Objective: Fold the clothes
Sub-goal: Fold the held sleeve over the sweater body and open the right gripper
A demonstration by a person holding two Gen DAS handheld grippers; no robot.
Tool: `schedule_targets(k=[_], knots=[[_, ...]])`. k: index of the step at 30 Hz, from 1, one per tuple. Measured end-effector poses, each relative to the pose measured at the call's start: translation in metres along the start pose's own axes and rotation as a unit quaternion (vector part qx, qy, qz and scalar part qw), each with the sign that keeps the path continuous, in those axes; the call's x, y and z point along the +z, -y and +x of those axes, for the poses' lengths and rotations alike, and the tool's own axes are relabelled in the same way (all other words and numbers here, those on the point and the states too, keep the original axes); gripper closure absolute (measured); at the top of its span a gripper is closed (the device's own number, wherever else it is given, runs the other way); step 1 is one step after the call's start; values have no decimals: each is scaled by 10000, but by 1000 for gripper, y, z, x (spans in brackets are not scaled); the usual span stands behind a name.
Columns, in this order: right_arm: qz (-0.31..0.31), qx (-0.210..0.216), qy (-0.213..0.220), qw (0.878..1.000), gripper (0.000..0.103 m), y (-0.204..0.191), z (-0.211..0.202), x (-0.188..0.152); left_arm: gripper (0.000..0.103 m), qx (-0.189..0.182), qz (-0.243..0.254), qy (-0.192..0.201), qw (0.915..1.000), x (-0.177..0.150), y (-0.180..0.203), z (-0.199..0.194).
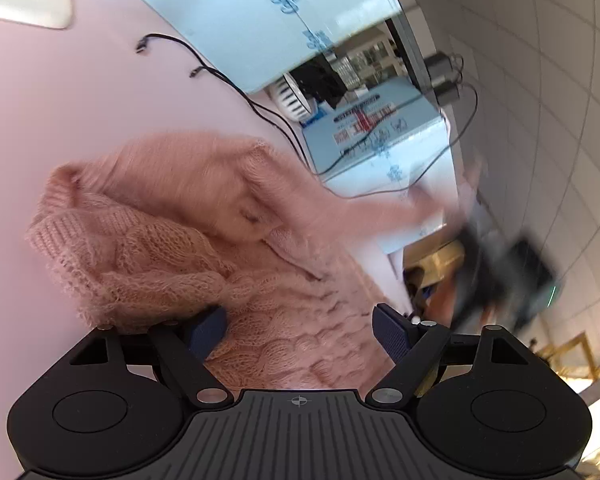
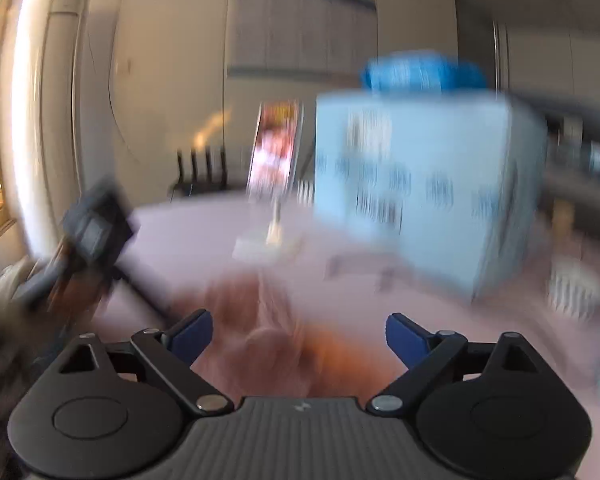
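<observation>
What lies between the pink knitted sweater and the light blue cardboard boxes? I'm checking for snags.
In the left wrist view, black cables cross bare pale pink tabletop between sweater and boxes.

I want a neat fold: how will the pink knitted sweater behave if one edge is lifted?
The pink sweater is a loose, fuzzy cable knit lying bunched on the table, so it will probably droop and stretch rather than hold shape. Its open stitches may snag on the fingers. It looks light.

My right wrist view is smeared throughout; the pale blue box (image 2: 424,184) shows illegible print. Beside that box, my pink sweater (image 2: 268,320) is only a blur.
</observation>
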State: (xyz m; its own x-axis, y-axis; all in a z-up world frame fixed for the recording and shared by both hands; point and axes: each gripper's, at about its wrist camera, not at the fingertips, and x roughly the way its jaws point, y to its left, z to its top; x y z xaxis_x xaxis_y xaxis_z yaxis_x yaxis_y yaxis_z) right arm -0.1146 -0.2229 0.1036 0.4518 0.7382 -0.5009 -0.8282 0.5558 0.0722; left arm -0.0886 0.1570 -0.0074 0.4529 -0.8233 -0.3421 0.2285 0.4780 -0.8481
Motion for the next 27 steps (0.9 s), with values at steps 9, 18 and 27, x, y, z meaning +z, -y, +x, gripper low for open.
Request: schedule_targets(k=[9,18,27], knots=[[1538,229,903,9837,8,-12,-31,-21,21,139,-23,512,9986,11,7,-21],[3286,1093,-30,9381,14,2,43,-46,21,40,33,985,9951,14,25,-38],[4115,544,595,9078,12,7,-12,-61,20,-33,490,255,9985,5,42,-1]])
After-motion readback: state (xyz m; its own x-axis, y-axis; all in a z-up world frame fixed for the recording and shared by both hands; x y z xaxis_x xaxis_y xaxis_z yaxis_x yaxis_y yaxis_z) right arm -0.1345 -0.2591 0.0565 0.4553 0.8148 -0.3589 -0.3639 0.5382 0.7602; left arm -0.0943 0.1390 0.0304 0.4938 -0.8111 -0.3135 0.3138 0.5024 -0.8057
